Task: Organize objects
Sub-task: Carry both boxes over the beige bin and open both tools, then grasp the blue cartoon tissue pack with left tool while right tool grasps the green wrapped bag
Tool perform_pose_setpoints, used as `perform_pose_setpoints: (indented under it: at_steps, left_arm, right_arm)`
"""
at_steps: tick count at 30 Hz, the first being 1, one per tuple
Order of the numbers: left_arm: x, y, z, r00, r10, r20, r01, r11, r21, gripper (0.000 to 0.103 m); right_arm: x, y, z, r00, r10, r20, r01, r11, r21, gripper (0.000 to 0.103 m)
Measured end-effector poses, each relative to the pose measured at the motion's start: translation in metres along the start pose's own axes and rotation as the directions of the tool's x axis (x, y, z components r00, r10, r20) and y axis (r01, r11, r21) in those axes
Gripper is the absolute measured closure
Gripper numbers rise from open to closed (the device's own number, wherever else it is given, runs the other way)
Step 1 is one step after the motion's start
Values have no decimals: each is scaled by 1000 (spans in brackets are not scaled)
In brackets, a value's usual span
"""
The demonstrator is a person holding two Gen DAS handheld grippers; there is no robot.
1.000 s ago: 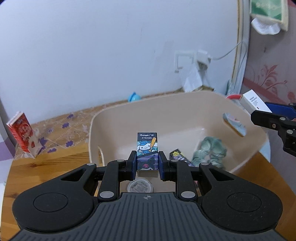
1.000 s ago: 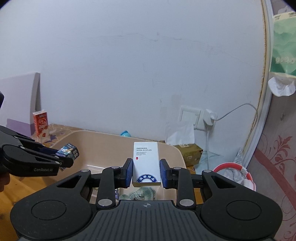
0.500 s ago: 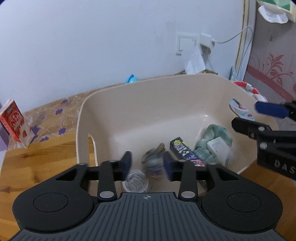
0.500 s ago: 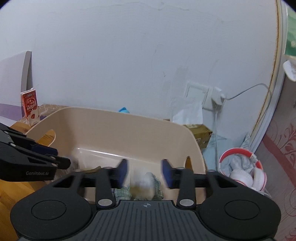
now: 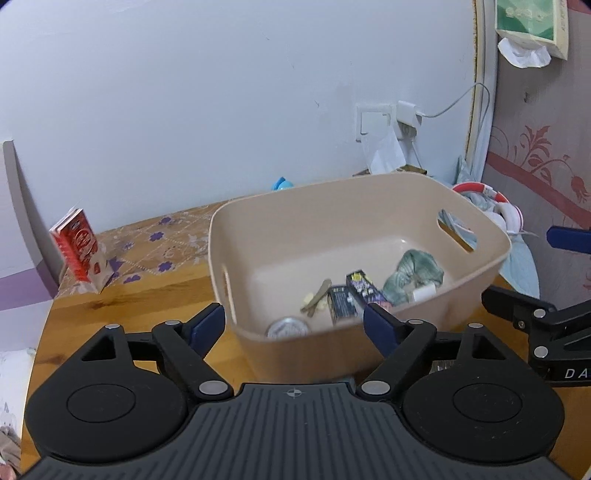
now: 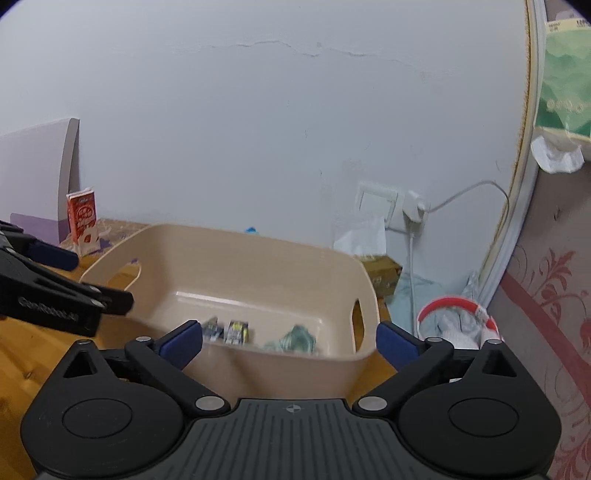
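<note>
Lid (image 5: 289, 328) in bin (image 5: 491, 258) (left view only)

Bin (image 5: 480, 229) sits on the table (image 5: 147, 295), near the back wall. Inside the bin, along the near wall from left to right: round lidded container (image 5: 289, 327), clip (image 5: 316, 298), two small boxes side by side (image 5: 341, 303) (image 5: 364, 290), crumpled cloth (image 5: 410, 273) at the right end, with a small box (image 5: 423, 294) at the cloth's near edge. Carton (image 5: 79, 249) stands upright on a patterned mat (image 5: 159, 243) at the table's back left, well apart from the bin. Headphones (image 5: 495, 203) lie right of the bin, beyond the table edge. Wall socket (image 5: 373, 118) is behind the bin; a tissue box (image 5: 532, 22) hangs high on the right. Left gripper (image 5: 294, 325) sits before the bin's near wall; right gripper (image 6: 289, 341) sits before the bin too.
</note>
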State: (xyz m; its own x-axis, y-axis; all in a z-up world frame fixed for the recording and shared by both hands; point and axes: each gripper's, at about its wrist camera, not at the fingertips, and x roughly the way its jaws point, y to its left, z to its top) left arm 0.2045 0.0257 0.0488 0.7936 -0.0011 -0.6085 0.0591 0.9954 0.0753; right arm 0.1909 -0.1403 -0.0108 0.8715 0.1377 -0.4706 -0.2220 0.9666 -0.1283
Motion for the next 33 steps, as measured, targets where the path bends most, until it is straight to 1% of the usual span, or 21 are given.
perform_pose_setpoints:
  at_steps: [5, 10, 13, 17, 20, 23, 26, 27, 28, 33]
  left_arm:
    - [-5, -1, -22, 999, 4, -35, -3, 1000, 13, 18]
    - [9, 0, -47, 994, 2, -105, -2, 1000, 2, 18]
    - [22, 0, -60, 989, -2, -149, 1, 1000, -7, 18]
    - [41, 1, -73, 976, -29, -214, 22, 999, -38, 18]
    - [52, 1, -78, 970, -33, -242, 20, 998, -57, 18]
    - [61, 4, -80, 964, -66, -258, 44, 995, -91, 18]
    - [69, 5, -82, 956, -105, -274, 75, 990, -117, 17]
    - [72, 4, -82, 954, -115, -276, 83, 989, -122, 14]
    - [74, 3, -83, 956, -114, -271, 85, 989, -118, 12]
    - [80, 1, -83, 967, -102, -232, 75, 989, -125, 12]
  right_arm:
    - [-5, 1, -22, 998, 11, -55, -11, 1000, 9, 0]
    - [1, 5, -45, 990, 31, -138, -28, 999, 22, 0]
    - [8, 9, -56, 983, 41, -180, -39, 999, 15, 0]
    - [18, 15, -65, 975, 53, -215, -55, 998, -6, 0]
    - [27, 17, -69, 968, 69, -239, -71, 997, -1, 0]
    - [39, 17, -71, 963, 81, -257, -81, 997, 10, 0]
    - [51, 15, -74, 959, 74, -275, -72, 997, 16, 0]
    - [55, 12, -75, 957, 75, -279, -72, 997, 19, 0]
    - [59, 10, -76, 956, 75, -285, -70, 997, 26, 0]
    - [70, -2, -77, 954, 103, -282, -84, 993, 80, 0]
